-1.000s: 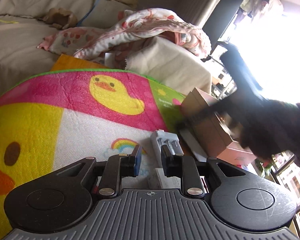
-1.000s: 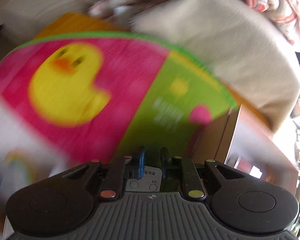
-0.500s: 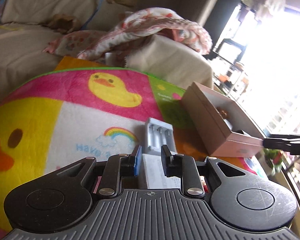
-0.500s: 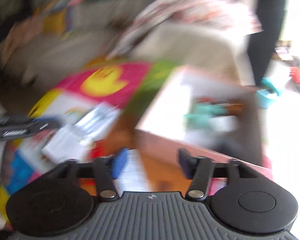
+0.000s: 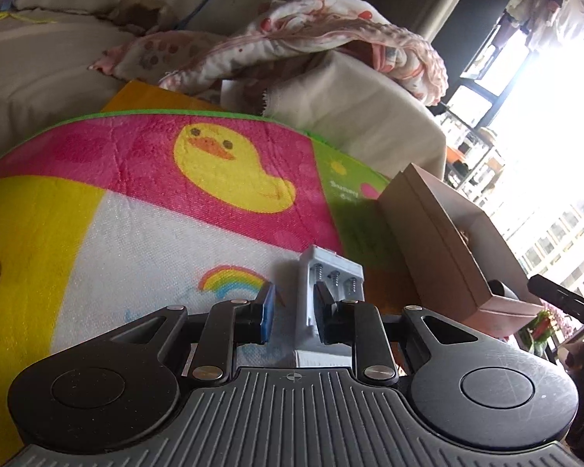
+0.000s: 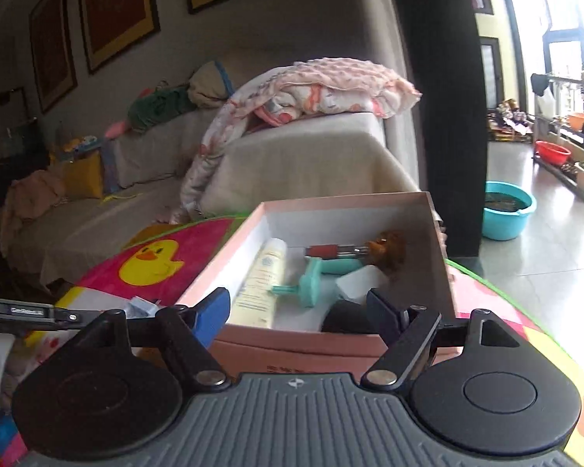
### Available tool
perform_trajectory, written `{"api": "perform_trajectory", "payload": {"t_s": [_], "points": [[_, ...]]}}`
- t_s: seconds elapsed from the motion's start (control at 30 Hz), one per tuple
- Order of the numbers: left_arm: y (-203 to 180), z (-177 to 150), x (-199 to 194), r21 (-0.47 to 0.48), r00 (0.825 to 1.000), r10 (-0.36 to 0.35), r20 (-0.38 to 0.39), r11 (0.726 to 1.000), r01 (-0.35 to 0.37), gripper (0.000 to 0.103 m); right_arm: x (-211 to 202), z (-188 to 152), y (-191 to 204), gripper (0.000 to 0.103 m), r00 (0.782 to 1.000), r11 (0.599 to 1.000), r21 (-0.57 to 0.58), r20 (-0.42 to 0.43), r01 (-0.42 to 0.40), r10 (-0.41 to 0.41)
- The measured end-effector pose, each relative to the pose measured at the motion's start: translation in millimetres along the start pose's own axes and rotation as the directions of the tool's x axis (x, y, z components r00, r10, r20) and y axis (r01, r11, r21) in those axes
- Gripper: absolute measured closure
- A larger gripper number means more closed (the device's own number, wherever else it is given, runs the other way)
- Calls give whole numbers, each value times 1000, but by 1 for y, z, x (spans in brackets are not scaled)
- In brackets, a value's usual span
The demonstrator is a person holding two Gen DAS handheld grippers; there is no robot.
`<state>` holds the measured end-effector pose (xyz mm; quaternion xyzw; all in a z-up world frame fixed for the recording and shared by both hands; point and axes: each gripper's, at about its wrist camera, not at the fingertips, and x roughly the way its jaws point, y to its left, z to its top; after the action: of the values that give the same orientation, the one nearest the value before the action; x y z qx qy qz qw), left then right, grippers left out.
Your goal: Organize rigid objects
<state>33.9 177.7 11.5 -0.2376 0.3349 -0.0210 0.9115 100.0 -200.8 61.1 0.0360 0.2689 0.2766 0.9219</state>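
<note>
Left gripper [image 5: 294, 313] straddles the charger [image 5: 329, 272] left of the box [image 6: 428, 210], fingers apart, risking a clip; right gripper [image 6: 299, 313] gapes empty.

Fuzzy cloth mat [image 5: 144, 163]; matt cardboard box [image 6: 331, 350].

Blown-out window [image 5: 556, 124] glare at right, perhaps slight softness.

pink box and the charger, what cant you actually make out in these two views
- Left wrist view: inside of the pink box is hidden by its near wall and window glare.
- Left wrist view: lower end of the white battery charger is cut off behind the left gripper; contact unclear.
- Right wrist view: dark object in the box's near corner, partly behind the right gripper, can't be identified.
- Right wrist view: print on the cream tube is too small.
</note>
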Motion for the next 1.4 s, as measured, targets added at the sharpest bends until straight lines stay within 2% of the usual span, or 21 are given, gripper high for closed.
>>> {"api": "perform_trajectory", "payload": {"t_s": [0.1, 0.17, 0.23, 0.3, 0.33, 0.43, 0.47, 0.53, 0.67, 0.8, 0.87, 0.97, 1.07, 1.2, 1.27, 1.33, 1.4], "points": [[-5, -3, 3, 9, 1000, -11, -11, 1000, 11, 79, 6, 5, 14, 26, 998, 998, -39, 28, 51, -50], [-7, -8, 4, 10, 999, -39, -20, 999, 40, 79, -11, 6, 7, 25, 990, 994, -43, 100, 104, -99], [-8, -12, 6, 12, 998, -53, -18, 999, 53, 79, -24, 6, -10, 21, 979, 986, -1, 120, 164, -163], [-12, -15, 7, 4, 997, -71, -17, 997, 71, 79, -25, 2, -35, 20, 975, 978, 84, 91, 193, -200], [-13, -17, 8, -2, 996, -85, -23, 996, 85, 78, -22, -1, -49, 20, 980, 973, 143, 54, 182, -192], [-20, -22, 7, 20, 994, -101, -37, 995, 102, 78, -9, -9, -68, 18, 997, 956, 283, -8, 80, -81], [-22, -23, 6, 37, 994, -98, -44, 994, 99, 78, -7, -11, -66, 16, 995, 952, 292, 1, 91, -96], [-26, -25, 3, 76, 995, -86, -51, 993, 89, 78, -1, -9, -59, 15, 995, 954, 282, -2, 99, -102], [-27, -28, -9, 92, 997, -64, -37, 994, 67, 78, 6, -8, -46, 16, 1000, 963, 267, -22, 21, -16], [-22, -33, -36, 89, 999, -51, 9, 995, 50, 78, -9, -10, -19, 16, 999, 985, 168, -2, 40, -40], [-16, -38, -47, 74, 997, -72, -1, 995, 72, 78, -21, -17, 0, 15, 999, 997, 69, 9, 40, -40], [-11, -51, -57, 43, 992, -115, -52, 992, 118, 75, -28, -33, 21, 15, 997, 999, -26, -63, -34, 33], [-17, -67, -66, 48, 981, -166, -101, 984, 171, 72, -27, -52, 37, 15, 992, 996, -78, -126, -41, 31], [-44, -91, -73, 162, 959, -218, -181, 955, 248, 67, -30, -69, 39, 15, 986, 998, -64, -164, -14, 4], [-63, -104, -74, 273, 951, -200, -238, 925, 263, 66, -33, -72, 35, 15, 985, 999, -37, -174, 0, -7], [-86, -117, -78, 427, 965, -132, -225, 877, 219, 65, -37, -75, 29, 15, 983, 1000, -4, -180, 28, -28], [-103, -127, -79, 531, 973, -70, -218, 828, 179, 62, -40, -78, 22, 15, 980, 998, 22, -192, 52, -47]]}}
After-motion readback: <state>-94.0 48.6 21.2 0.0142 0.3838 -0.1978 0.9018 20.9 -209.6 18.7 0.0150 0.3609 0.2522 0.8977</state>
